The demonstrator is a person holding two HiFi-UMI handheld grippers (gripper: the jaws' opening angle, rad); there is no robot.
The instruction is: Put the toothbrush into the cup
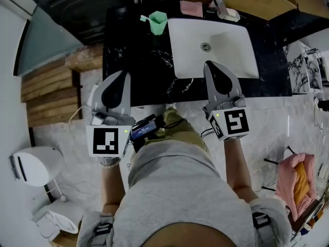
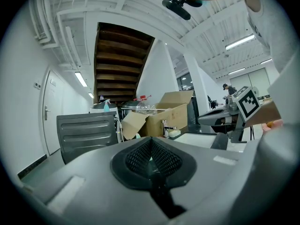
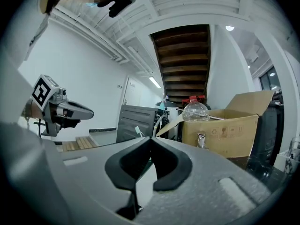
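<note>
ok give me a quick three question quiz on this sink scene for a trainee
1. True or false: the left tongs grip the toothbrush.
2. Where does the green cup stand? A: in the sink. B: on the black counter, to the sink's left in the head view. C: on the floor.
3. Fill in: the right tongs have their jaws ____.

Key
1. False. The left tongs are shut with nothing between them, and the toothbrush seems to stick out of the green cup.
2. B.
3. Shut, holding nothing.
</note>
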